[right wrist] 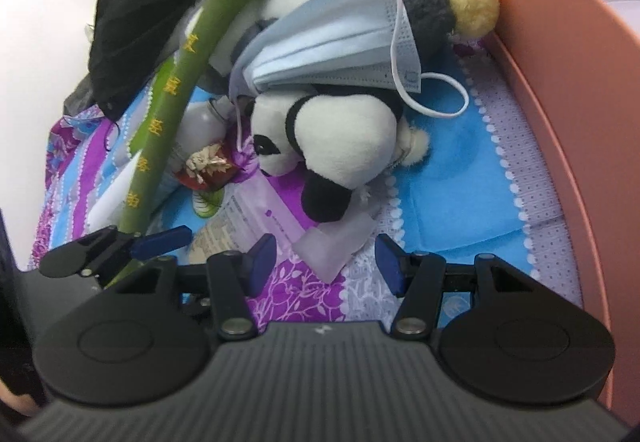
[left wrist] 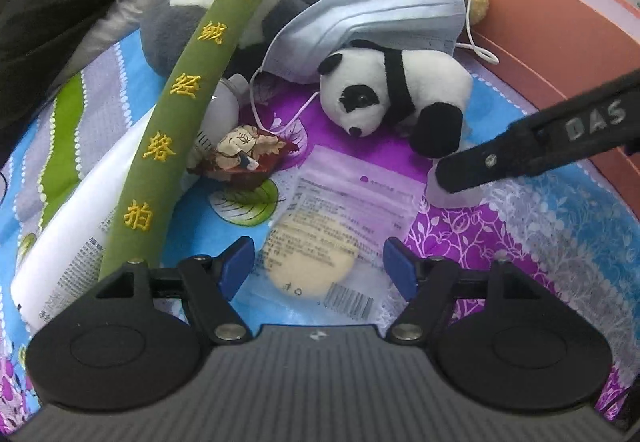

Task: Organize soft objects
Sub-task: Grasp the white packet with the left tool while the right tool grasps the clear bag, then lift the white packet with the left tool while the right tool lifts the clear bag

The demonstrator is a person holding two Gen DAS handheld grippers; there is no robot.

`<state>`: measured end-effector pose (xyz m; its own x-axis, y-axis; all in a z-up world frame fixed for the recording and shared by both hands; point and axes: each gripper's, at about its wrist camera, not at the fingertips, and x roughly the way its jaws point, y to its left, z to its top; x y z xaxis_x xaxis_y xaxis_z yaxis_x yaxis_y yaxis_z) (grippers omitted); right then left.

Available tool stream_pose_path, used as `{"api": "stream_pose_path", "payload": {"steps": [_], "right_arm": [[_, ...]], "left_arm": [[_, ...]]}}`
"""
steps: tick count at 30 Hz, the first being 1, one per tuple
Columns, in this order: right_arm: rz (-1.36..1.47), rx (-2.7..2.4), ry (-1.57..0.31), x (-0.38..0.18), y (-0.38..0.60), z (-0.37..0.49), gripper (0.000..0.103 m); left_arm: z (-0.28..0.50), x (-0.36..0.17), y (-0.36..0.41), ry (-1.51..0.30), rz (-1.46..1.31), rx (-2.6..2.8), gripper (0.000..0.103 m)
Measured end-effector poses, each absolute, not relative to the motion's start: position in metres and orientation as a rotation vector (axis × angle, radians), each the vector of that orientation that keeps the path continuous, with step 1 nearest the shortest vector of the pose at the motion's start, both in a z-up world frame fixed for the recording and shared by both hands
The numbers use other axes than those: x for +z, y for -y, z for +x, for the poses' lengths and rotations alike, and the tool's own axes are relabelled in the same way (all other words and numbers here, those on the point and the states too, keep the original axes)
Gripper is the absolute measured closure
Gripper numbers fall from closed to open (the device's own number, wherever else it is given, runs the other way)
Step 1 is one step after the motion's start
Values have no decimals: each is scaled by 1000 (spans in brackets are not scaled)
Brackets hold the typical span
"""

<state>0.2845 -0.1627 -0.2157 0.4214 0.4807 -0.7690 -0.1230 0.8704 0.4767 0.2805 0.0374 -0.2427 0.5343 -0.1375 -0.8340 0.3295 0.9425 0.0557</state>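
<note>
Beside the orange bin (right wrist: 560, 146), we hold both grippers, left (left wrist: 318, 266) and right (right wrist: 326, 262), jaws apart before the panda (right wrist: 336, 138) under a mask (right wrist: 332, 54); soft and light, it looks best pinched at its plump body.

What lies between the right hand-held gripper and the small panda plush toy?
In the right wrist view, a clear plastic packet lies between the right hand-held gripper and the small panda plush toy.

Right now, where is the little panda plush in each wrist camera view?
Left wrist view: the panda plush lies upper right of center, head toward the left, under the blue face mask.
Right wrist view: the panda plush sits at center, just beyond the open fingers.
Shared landmark: the blue face mask draped over it.
</note>
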Motion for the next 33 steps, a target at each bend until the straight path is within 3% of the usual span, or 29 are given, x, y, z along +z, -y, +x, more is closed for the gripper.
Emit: {"api": "stream_pose_path", "payload": {"steps": [3, 10, 17, 33], "right_arm": [[379, 387, -1101, -223, 159, 289, 50], [360, 379, -1087, -223, 158, 287, 62], [334, 393, -1076, -214, 160, 276, 80], [264, 449, -1076, -199, 165, 218, 83]], "left_arm": [[282, -244, -42, -981, 172, -278, 30], [275, -240, -42, -991, 99, -254, 47], [259, -233, -43, -1005, 4, -193, 54], [181, -217, -50, -1045, -249, -25, 59]]}}
